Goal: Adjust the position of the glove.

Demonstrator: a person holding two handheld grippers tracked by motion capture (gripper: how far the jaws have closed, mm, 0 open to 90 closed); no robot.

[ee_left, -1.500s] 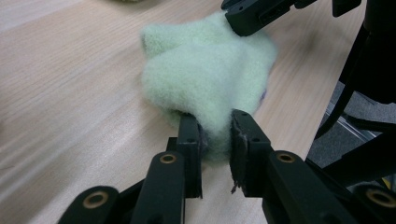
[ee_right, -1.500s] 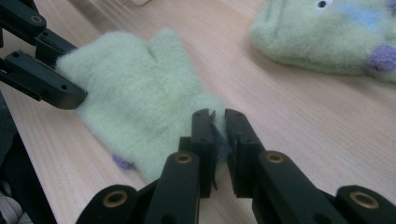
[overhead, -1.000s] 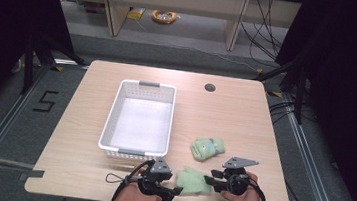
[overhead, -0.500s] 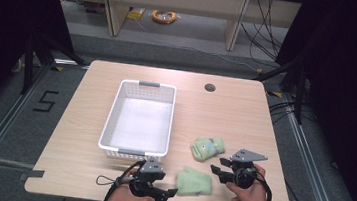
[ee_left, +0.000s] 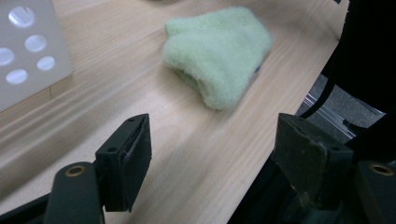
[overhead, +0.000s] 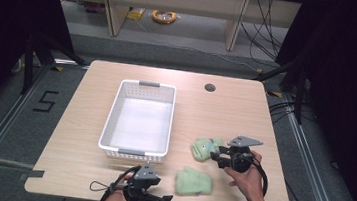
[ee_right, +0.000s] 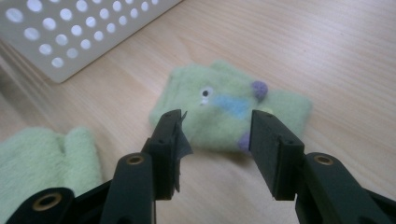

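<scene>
Moved: my right claw (overhead: 218, 156) has left the plain green mitten (overhead: 193, 181) for the patterned one (overhead: 205, 147).
Counter (overhead: 225, 110): white basket (overhead: 139, 119) (left of both mittens).
Right claw: jaws parted, holding nothing.
Left claw (overhead: 158, 199): wide open, empty, near edge.

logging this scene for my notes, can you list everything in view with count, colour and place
patterned sock: 1, green with blue and purple marks, table right of the basket, just ahead of the right gripper
plain sock: 1, light green, near front edge between the grippers
basket: 1, white, perforated, table centre-left, nothing inside
table: 1, light wood, round cable hole at the back
cable coil: 1, yellow, floor beyond the table
left gripper: 1, black, front edge, fingers open
right gripper: 1, black, fingers open toward the patterned sock
hands: 2, one holding each gripper
</scene>
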